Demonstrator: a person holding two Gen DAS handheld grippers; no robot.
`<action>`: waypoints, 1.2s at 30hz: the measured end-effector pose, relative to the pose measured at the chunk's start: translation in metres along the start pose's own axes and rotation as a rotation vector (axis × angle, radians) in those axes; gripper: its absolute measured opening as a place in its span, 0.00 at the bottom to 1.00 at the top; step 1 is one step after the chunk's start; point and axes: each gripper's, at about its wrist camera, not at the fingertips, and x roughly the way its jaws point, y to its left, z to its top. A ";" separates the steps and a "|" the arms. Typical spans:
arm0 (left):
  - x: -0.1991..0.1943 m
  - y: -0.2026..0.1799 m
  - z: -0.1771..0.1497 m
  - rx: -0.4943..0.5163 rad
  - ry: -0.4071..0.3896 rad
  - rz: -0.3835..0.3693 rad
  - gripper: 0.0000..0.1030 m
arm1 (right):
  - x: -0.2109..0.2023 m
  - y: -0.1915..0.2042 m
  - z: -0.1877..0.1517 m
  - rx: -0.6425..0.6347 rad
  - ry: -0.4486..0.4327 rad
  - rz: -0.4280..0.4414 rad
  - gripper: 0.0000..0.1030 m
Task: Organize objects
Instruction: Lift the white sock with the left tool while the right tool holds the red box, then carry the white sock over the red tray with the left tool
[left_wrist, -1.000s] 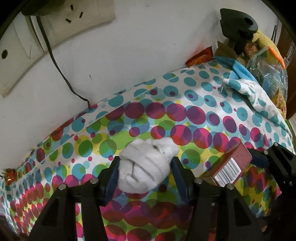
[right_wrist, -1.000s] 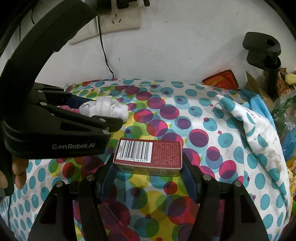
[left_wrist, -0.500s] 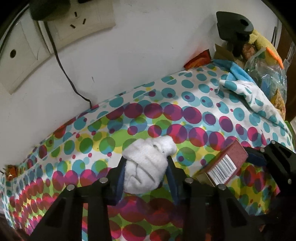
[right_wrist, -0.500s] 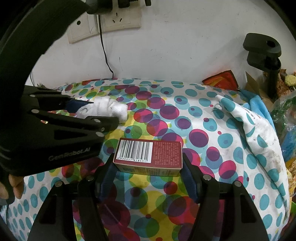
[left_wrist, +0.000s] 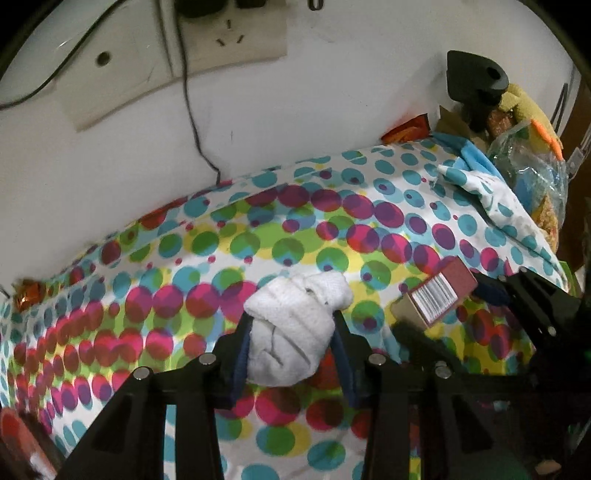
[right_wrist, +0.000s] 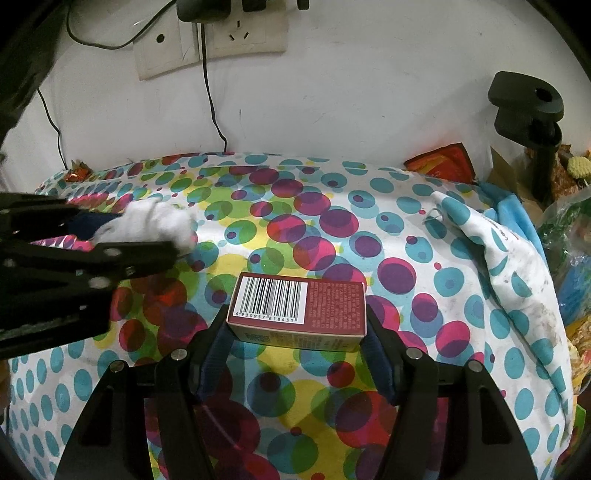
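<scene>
My left gripper (left_wrist: 291, 332) is shut on a rolled white sock (left_wrist: 295, 325) and holds it above the polka-dot cloth (left_wrist: 184, 258). The sock also shows in the right wrist view (right_wrist: 151, 221), at the left. My right gripper (right_wrist: 297, 332) is shut on a dark red box with a barcode (right_wrist: 295, 310), held just above the cloth (right_wrist: 332, 229). The box also shows in the left wrist view (left_wrist: 436, 295), at the right, beside the sock.
A white wall with sockets (right_wrist: 236, 33) and a hanging black cable (right_wrist: 212, 107) stands behind the cloth. A black clamp post (right_wrist: 528, 110), a red packet (right_wrist: 443, 162), a blue towel (right_wrist: 509, 210) and plastic bags (left_wrist: 532, 177) crowd the right side.
My left gripper has shut tighter on the sock and lifted it back and to the left. My right gripper still holds the box in about the same place.
</scene>
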 end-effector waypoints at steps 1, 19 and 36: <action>-0.004 0.002 -0.003 -0.017 -0.006 0.014 0.39 | 0.000 0.000 0.000 0.001 0.000 -0.001 0.62; -0.058 0.012 -0.065 -0.153 0.003 0.027 0.39 | 0.000 0.003 0.001 0.010 0.000 -0.011 0.62; -0.149 0.056 -0.131 -0.269 -0.061 0.117 0.39 | 0.001 0.007 0.001 0.017 0.000 -0.021 0.62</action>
